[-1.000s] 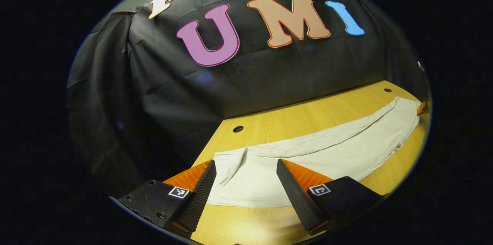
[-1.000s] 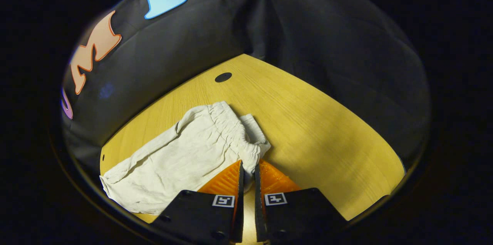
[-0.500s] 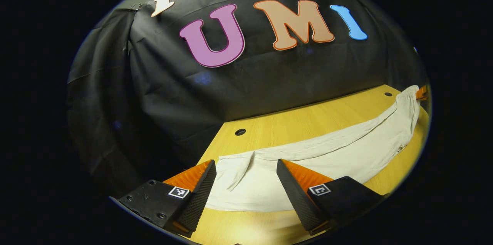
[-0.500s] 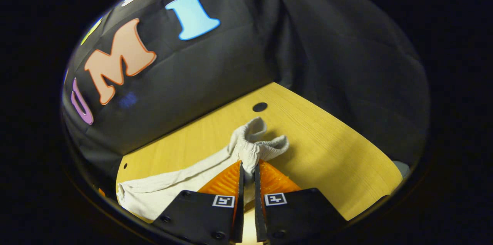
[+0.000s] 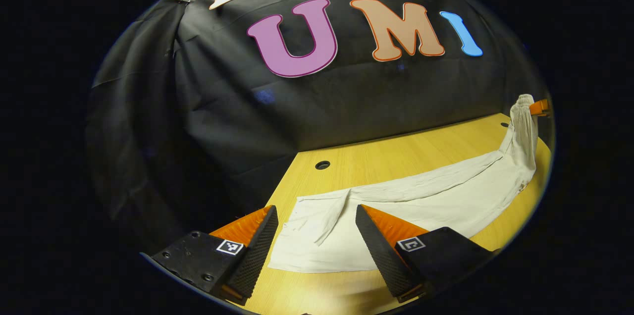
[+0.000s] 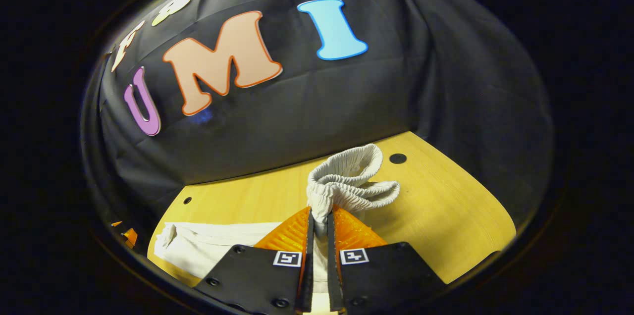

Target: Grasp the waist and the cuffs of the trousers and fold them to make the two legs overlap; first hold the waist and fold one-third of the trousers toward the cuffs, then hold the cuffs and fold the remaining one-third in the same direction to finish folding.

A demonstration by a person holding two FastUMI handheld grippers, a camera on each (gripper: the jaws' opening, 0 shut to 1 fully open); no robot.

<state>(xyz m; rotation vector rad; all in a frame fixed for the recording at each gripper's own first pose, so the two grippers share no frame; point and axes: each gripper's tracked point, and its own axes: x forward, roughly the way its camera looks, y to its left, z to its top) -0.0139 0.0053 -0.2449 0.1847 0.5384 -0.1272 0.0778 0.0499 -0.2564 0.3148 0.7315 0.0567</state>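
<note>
Right gripper [image 6: 318, 218] has its two fingers pressed together on the gathered waistband [image 6: 346, 183] of the trousers [image 5: 421, 196], and the elastic bunches up into a ruffled loop just above the fingertips, lifted off the wooden table [image 6: 446, 216]. In the right gripper view the pale cloth trails down and away to the left, running flat along the tabletop toward the far corner. A small dark hole [image 6: 397, 158] sits in the table just right of the raised waistband.

Over in the left gripper view, the left gripper [image 5: 317, 216] hangs low over the cuff end [image 5: 317, 236] with its fingers spread wide apart, nothing between them but open air above the fabric. The cuff end lies flat on the table right between and just beyond those open fingers, with a loose fold of cloth creasing the near leg. From there the trousers stretch off to the right as one long pale band, then rise at the far edge, where the waistband is pulled up off the surface in the other gripper's grasp. Another hole [image 5: 322, 165] marks the table just behind the cuffs, near the black cloth wall [image 5: 223, 122]
</note>
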